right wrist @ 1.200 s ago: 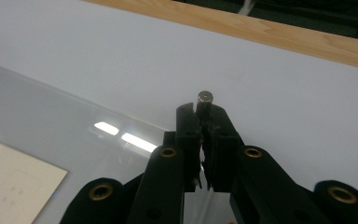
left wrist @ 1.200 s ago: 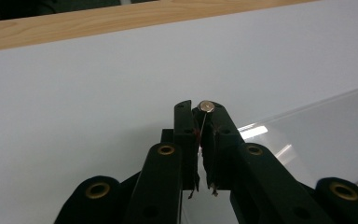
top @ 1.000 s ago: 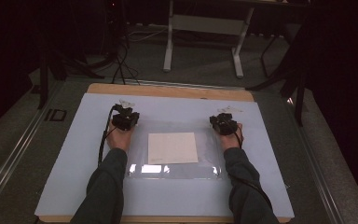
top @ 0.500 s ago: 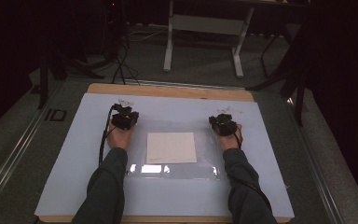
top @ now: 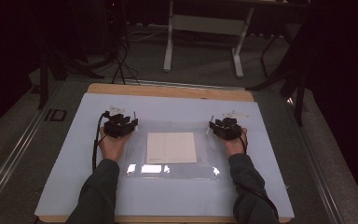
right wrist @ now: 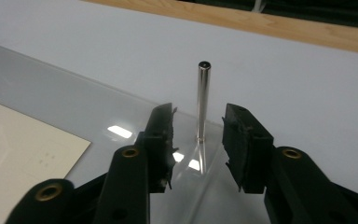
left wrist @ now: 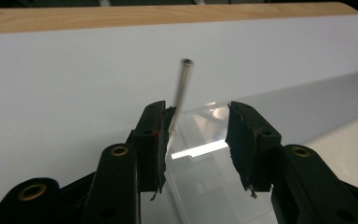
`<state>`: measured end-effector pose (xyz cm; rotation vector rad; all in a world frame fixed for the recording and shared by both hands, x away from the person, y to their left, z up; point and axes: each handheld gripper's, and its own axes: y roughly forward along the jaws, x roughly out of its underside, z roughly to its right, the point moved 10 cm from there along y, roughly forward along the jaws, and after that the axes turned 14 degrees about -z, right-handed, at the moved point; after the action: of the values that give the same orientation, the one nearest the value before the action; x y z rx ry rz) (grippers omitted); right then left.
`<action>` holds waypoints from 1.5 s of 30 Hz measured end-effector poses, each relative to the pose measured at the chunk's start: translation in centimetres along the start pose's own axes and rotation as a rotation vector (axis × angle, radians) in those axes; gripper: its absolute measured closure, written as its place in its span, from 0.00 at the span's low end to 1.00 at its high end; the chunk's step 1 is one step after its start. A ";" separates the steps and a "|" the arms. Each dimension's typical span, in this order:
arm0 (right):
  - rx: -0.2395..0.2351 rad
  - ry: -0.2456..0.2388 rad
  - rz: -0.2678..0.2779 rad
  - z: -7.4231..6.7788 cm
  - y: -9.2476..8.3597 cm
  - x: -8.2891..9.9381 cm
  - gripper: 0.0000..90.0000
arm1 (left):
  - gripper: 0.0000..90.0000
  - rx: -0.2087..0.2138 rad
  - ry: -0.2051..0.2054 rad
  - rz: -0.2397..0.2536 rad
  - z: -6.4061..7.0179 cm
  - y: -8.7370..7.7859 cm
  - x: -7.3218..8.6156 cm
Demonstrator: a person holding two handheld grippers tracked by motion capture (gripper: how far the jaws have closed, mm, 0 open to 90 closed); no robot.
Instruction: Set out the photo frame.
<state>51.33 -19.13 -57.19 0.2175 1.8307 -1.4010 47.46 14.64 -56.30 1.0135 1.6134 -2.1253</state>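
Observation:
A clear plastic sheet (top: 205, 161) lies on the pale mat (top: 70, 177) over a cream paper (top: 171, 147). My left gripper (top: 123, 120) (left wrist: 198, 135) is at the sheet's far left corner. Its jaws have just been opening and stand apart. A thin metal pin (left wrist: 183, 86) leans, blurred, beside the left pad (left wrist: 161, 135); whether they touch I cannot tell. My right gripper (top: 221, 123) (right wrist: 198, 140) is at the far right corner. Its jaws have also just been opening. An upright metal pin (right wrist: 203, 100) stands on the sheet between them, touched by neither pad.
The wooden table edge (top: 168, 91) runs behind the mat. A black cable (top: 94, 147) trails from the left gripper along the forearm. Beyond the table are a dark floor and a white stand's legs (top: 168, 46).
The left gripper has drawn slightly back toward the person. The right hand has stayed where it was.

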 end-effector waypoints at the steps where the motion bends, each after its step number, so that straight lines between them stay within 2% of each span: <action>1: -0.001 -0.004 0.004 0.0 -0.1 -0.1 0.68 | 0.64 0.003 0.021 0.003 0.4 -0.3 0.1; 3: 0.003 -0.008 0.017 0.0 -0.3 -0.3 0.68 | 0.63 -0.015 0.067 0.007 0.8 -0.9 0.4; 7: 0.001 -0.009 0.034 0.0 -0.6 -0.9 0.68 | 0.62 -0.006 0.090 0.029 1.4 -1.4 0.3; 13: 0.015 -0.004 0.049 0.3 -0.6 -1.8 0.71 | 0.63 -0.018 0.074 0.040 0.8 -0.7 -0.7; 18: 0.031 0.023 0.047 0.8 -0.2 -2.0 0.74 | 0.73 -0.017 0.013 0.052 -0.4 0.1 -1.8; 21: 0.028 0.020 0.043 0.8 -0.1 -1.9 0.76 | 0.76 0.010 -0.011 0.067 -0.8 0.6 -2.4; 26: 0.026 0.016 0.037 0.7 0.3 -2.0 0.81 | 0.77 0.009 0.003 0.052 -0.6 1.6 -2.8; 30: 0.022 0.009 0.026 0.3 0.6 -2.2 0.88 | 0.83 -0.024 0.006 0.034 -0.7 2.0 -3.0; 32: 0.019 0.011 0.026 0.2 0.7 -2.3 0.89 | 0.84 -0.016 -0.002 0.029 -0.9 2.1 -3.0; 37: 0.020 0.025 0.024 0.0 1.0 -2.4 0.92 | 0.87 -0.040 0.005 0.005 -1.3 2.7 -3.0; 39: 0.014 0.032 0.022 0.1 1.0 -2.4 0.93 | 0.90 -0.032 0.014 -0.011 -1.3 2.9 -3.0; 41: 0.016 0.028 0.020 0.1 1.0 -2.5 0.93 | 0.92 -0.031 0.019 -0.005 -1.2 3.0 -3.1; 45: 0.008 0.036 0.021 0.1 1.0 -2.5 0.94 | 0.93 -0.013 0.012 -0.006 -1.3 3.0 -3.0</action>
<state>53.60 -18.10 -56.27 0.2669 1.8467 -1.3983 51.88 14.27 -56.62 1.0208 1.6362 -2.1135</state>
